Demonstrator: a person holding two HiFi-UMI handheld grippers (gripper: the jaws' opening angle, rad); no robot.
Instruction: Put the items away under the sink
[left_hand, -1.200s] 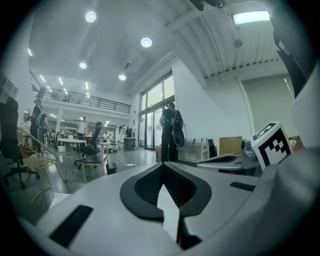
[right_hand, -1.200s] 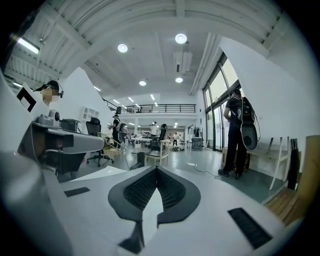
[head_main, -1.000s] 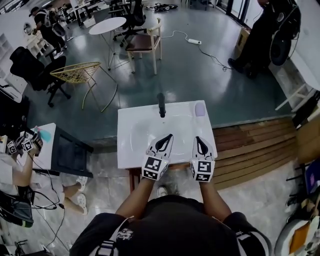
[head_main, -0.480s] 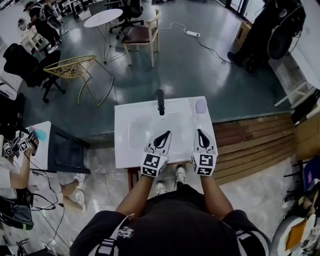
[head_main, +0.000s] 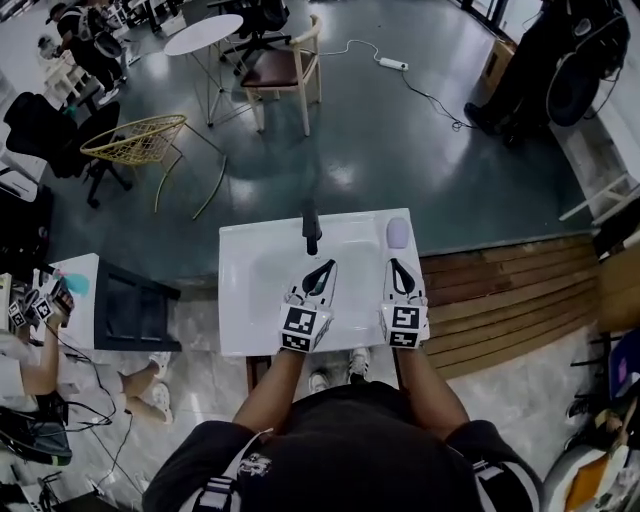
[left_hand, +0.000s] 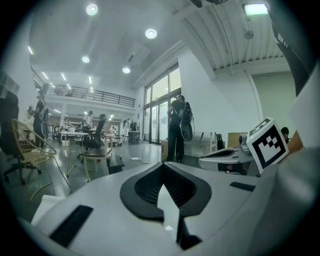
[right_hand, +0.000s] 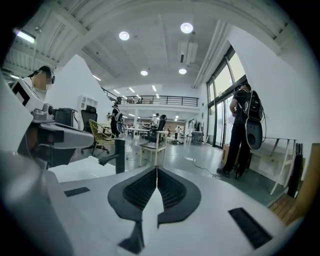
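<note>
A white sink (head_main: 250, 300) stands below me with a black faucet (head_main: 311, 232) at its back edge. A pale purple oval item (head_main: 397, 233) lies on the rim at the back right. My left gripper (head_main: 327, 265) hovers over the basin just short of the faucet, jaws shut and empty. My right gripper (head_main: 396, 263) is level beside it, shut and empty, just short of the purple item. In the left gripper view the fingertips meet (left_hand: 162, 165). In the right gripper view they meet too (right_hand: 156, 168), with the faucet (right_hand: 119, 155) ahead to the left.
A wooden deck (head_main: 500, 300) lies right of the sink and a dark cabinet (head_main: 135, 305) to its left. Beyond are a yellow wire chair (head_main: 140, 145), a wooden chair (head_main: 285, 75) and a round table (head_main: 205, 35). A person with a backpack (head_main: 560, 60) stands at the far right.
Both grippers have moved forward over the sink towards the faucet and sunk a little, still side by side and shut.
</note>
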